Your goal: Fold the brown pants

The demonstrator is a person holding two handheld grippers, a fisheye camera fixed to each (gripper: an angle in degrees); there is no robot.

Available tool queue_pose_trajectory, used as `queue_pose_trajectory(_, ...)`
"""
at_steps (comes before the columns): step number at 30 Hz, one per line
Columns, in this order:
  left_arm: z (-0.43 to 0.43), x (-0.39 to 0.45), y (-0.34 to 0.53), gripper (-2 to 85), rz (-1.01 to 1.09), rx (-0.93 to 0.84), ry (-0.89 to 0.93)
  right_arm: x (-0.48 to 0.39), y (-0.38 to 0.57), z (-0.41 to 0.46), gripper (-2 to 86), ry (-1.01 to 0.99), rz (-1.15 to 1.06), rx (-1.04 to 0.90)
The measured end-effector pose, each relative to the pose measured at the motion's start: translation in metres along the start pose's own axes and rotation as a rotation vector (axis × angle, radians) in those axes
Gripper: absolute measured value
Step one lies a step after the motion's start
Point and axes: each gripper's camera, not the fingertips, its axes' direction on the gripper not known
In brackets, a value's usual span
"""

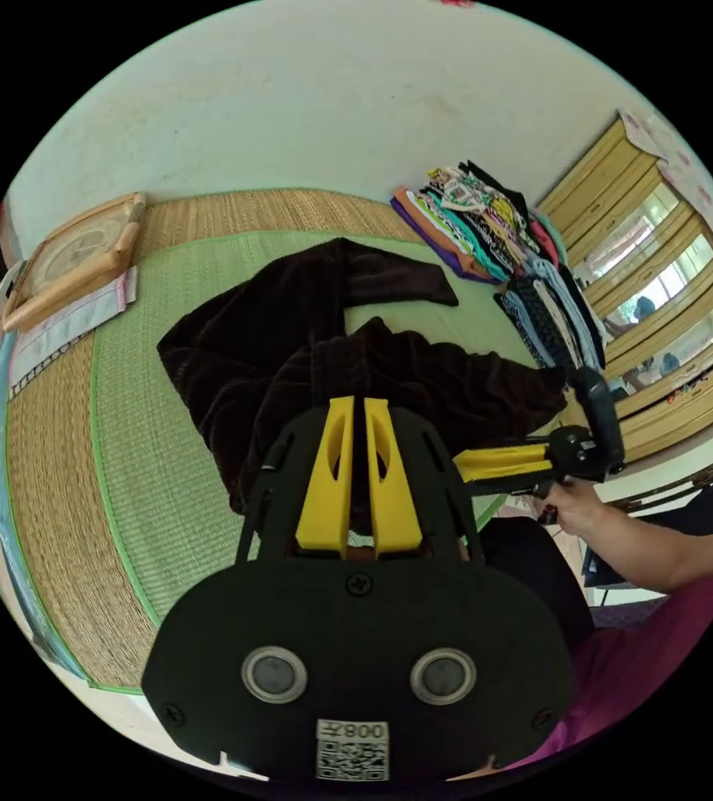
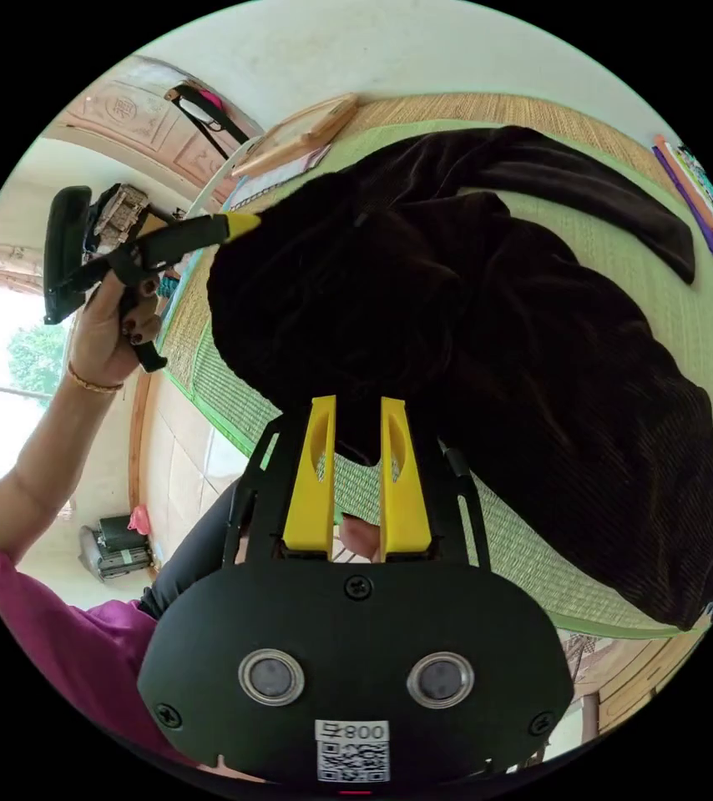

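Brown pants (image 1: 315,350) crumpled, legs toward wall; left gripper (image 1: 356,417), right gripper (image 2: 357,417) — both clamping cloth

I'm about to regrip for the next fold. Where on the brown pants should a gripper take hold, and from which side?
Probably the free leg end of the brown pants, lying flat on the green mat toward the stacked clothes. Come in low from the open mat beyond the hem, jaws across the edge. The near part is bunched at the left gripper and right gripper.

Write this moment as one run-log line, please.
stage: lifting waist edge | left claw: shut on brown pants | right claw: shut on brown pants | surface: green mat
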Motion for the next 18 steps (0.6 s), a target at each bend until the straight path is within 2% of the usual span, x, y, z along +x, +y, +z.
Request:
queue_pose_trajectory(3, -0.032, -0.018, 0.015, 1.9, -0.033, 0.056, -0.005, -0.003, 0.017, 0.040, 6.0, -0.098, -0.032, 0.002)
queue_pose_trajectory(6, -0.070, -0.041, 0.042, 1.4, -0.104, 0.153, -0.056, -0.049, 0.042, 0.074, 1.6, -0.333, -0.181, 0.012)
queue_pose_trajectory(8, -0.093, -0.064, 0.064, 1.3, -0.201, 0.227, -0.070, -0.123, 0.066, 0.110, 0.6, -0.372, -0.373, -0.009)
queue_pose_trajectory(10, -0.111, -0.110, 0.105, 1.3, -0.434, 0.314, -0.119, -0.168, 0.082, 0.149, 0.4, -0.469, -0.491, -0.087)
queue_pose_trajectory(13, -0.110, -0.164, 0.162, 1.6, -0.726, 0.339, -0.104, -0.189, 0.103, 0.191, 0.4, -0.489, -0.535, -0.090)
queue_pose_trajectory(15, -0.108, -0.170, 0.183, 2.0, -0.759, 0.367, -0.096, -0.174, 0.109, 0.198, 0.7, -0.481, -0.513, -0.058)
queue_pose_trajectory(18, -0.103, -0.162, 0.193, 3.9, -0.714, 0.367, -0.126, -0.119, 0.108, 0.200, 1.5, -0.348, -0.428, 0.039)
